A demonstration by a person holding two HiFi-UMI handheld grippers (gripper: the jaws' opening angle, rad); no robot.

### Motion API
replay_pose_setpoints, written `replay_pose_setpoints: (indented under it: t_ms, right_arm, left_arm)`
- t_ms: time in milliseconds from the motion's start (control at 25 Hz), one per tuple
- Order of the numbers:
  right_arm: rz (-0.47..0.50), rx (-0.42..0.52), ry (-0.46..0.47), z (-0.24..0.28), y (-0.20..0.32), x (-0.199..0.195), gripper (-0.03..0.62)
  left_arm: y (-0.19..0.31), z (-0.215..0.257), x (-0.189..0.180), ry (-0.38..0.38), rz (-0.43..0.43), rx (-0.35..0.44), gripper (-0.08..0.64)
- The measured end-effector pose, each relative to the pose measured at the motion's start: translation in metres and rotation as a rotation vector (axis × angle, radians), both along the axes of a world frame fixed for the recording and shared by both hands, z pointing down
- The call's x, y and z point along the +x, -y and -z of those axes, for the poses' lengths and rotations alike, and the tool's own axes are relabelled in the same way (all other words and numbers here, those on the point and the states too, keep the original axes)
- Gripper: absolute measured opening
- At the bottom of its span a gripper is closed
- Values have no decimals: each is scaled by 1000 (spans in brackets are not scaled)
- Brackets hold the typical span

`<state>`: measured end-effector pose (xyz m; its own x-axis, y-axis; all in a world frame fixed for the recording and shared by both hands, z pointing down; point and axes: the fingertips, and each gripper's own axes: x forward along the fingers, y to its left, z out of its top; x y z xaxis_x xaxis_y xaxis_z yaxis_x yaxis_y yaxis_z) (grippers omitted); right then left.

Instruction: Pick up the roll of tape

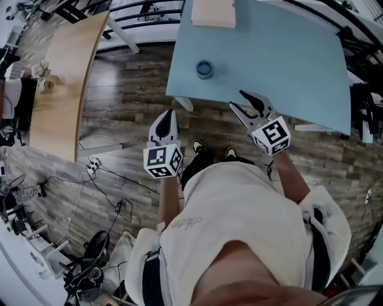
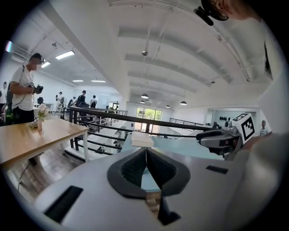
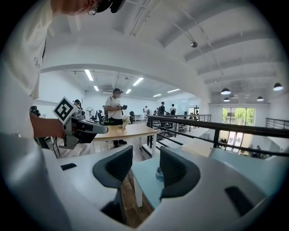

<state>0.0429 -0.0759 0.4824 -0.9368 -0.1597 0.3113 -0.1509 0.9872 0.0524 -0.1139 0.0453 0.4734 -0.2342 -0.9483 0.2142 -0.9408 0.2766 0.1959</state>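
The roll of tape, a small blue ring, lies flat on the light blue table near its front left corner. My right gripper hovers open at the table's near edge, a short way right of and nearer than the roll. In the right gripper view the roll shows between the open jaws, partly hidden by the right finger. Held over the floor just off the table's corner, my left gripper is shut and empty, its pads meeting.
A flat cardboard box lies at the table's far edge. A long wooden table stands to the left over the plank floor. Black railings run behind. Cables and chairs clutter the lower left floor.
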Motion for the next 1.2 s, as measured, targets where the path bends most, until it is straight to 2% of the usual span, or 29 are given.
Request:
replay_pose_setpoints:
  t_ms: [360,520,760,960,1200]
  right_arm:
    - [-99,25,4,9,3,-66,190]
    - [-136,12,-13,5,-1,-79,190]
    - [-140,-24,-65,-11,0,-83,193]
    - [-123,-9,-89,-16,15,-101,196]
    - [-114,-14,-69,-24,42,-139,198]
  left_arm:
    - [16,-3,-74,-1,-100,2,20]
    - [23,-3,-91,-4,-140,13,20]
    - [28,-18,-99,-50,-140,2,20]
    - [44,-29,-108,-68,-152,-25,20]
    - [76,-26,-136,-41,-173,-54,20]
